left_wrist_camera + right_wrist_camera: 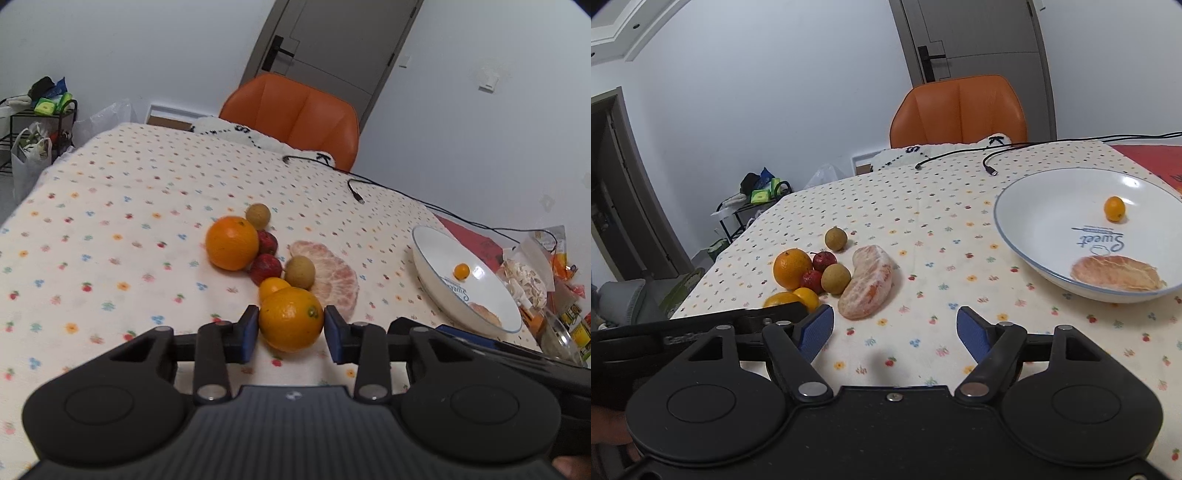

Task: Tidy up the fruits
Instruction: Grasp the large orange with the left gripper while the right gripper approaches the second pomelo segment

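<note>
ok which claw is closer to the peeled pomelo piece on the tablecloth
Right. The right claw is open just in front of the pomelo piece, not touching. The left claw sits farther off, around an orange.

The cream cloth on the counter (923, 229) carries a scattered print of small red, blue, orange and green motifs. The round white ceramic plate (1034, 206) has a thin blue rim line and blue script lettering. The peeled pomelo segment (868, 284) is pale pink-orange with white pith. The two small round apples (266, 258) are dark red. The left claw (291, 328) has blue pads on black arms.
</note>
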